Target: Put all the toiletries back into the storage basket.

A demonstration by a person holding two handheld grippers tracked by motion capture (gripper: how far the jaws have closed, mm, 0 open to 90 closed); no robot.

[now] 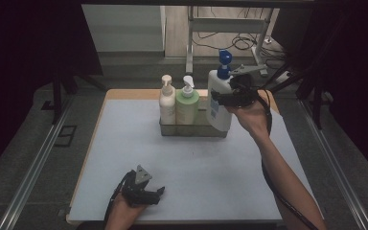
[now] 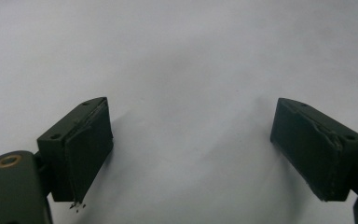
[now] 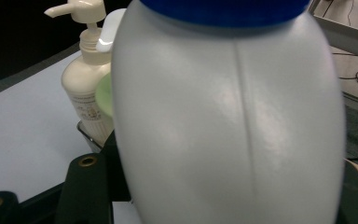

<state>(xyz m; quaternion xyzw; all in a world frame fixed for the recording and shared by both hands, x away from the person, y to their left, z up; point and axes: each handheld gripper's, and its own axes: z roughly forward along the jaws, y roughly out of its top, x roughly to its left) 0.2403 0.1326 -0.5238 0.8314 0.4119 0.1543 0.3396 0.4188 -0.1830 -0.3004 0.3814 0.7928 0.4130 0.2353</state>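
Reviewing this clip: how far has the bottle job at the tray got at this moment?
Looks done: cream bottle and green bottle stand in the tray. In hand: right gripper clamps the white blue-pump bottle at the tray's right end; seated or lifted, unclear. Left gripper rests open on the table.

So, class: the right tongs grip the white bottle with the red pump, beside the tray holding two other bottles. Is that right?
Not quite: the pump is blue, not red, as the high view shows. The rest holds: the right tongs grip the white bottle beside the tray holding two other bottles.
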